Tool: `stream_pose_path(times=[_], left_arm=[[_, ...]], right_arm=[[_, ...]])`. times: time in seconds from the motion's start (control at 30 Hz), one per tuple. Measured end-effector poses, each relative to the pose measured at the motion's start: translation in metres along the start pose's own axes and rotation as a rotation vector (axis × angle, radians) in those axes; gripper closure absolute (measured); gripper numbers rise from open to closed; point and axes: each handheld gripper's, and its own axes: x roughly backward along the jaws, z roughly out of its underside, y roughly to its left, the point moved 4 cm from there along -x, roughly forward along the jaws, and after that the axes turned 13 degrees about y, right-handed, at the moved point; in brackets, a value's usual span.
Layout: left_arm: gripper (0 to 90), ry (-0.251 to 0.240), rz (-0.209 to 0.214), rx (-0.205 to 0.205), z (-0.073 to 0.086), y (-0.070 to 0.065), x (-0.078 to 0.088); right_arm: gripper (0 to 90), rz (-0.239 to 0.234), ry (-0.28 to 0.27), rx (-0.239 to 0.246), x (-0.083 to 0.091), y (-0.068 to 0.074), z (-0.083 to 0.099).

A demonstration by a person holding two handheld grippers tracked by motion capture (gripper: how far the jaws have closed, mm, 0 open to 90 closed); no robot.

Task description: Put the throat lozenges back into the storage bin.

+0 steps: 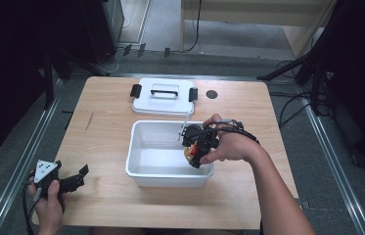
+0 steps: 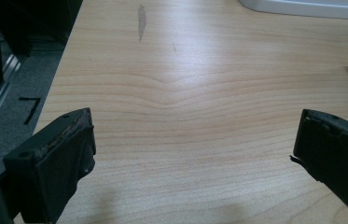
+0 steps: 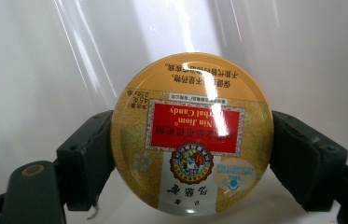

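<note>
Right tongs (image 3: 190, 140) clamp one candy tin (image 3: 191, 135) inside one white bin (image 1: 136, 169); left tongs (image 2: 185, 154) gape wide.

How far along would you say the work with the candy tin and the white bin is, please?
Done: the lid lies off, behind the open white bin. In hand: the right gripper clamps the candy tin inside the bin. Left: release it, probably refit the lid. The left gripper waits open.

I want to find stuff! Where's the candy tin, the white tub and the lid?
candy tin (image 3: 191, 135): right gripper view, middle of its printed yellow top.
white tub (image 1: 168, 177): high view, its near outer wall.
lid (image 1: 164, 104): high view, flat white part in front of its handle.
</note>
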Motion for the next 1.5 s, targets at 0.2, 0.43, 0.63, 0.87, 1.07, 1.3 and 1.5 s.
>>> stream_pose_path(times=[0.2, 0.43, 0.63, 0.87, 1.07, 1.3, 1.5], left_arm=[[0.0, 0.001, 0.001, 0.000, 0.000, 0.000, 0.000], [0.0, -0.001, 0.001, 0.001, 0.000, 0.000, 0.000], [0.0, -0.001, 0.000, 0.000, 0.000, 0.000, 0.000], [0.0, -0.001, 0.000, 0.000, 0.000, 0.000, 0.000], [0.0, -0.001, -0.001, -0.001, 0.000, 0.000, 0.000], [0.0, 0.000, -0.003, -0.005, 0.000, 0.000, 0.000], [0.0, 0.000, -0.005, -0.005, 0.000, 0.000, 0.000]], right_arm=[[22.2, 0.008, 0.015, 0.011, -0.006, 0.000, 0.000], [23.0, 0.011, 0.024, 0.007, -0.008, 0.000, 0.002], [22.1, 0.014, 0.015, -0.001, -0.008, -0.001, 0.003], [22.3, 0.011, -0.021, -0.019, 0.003, -0.001, 0.006], [22.4, 0.015, -0.044, -0.039, 0.012, -0.002, 0.011], [22.6, 0.022, -0.075, -0.048, 0.023, -0.004, 0.017], [22.6, 0.040, -0.093, -0.053, 0.033, -0.005, 0.023]])
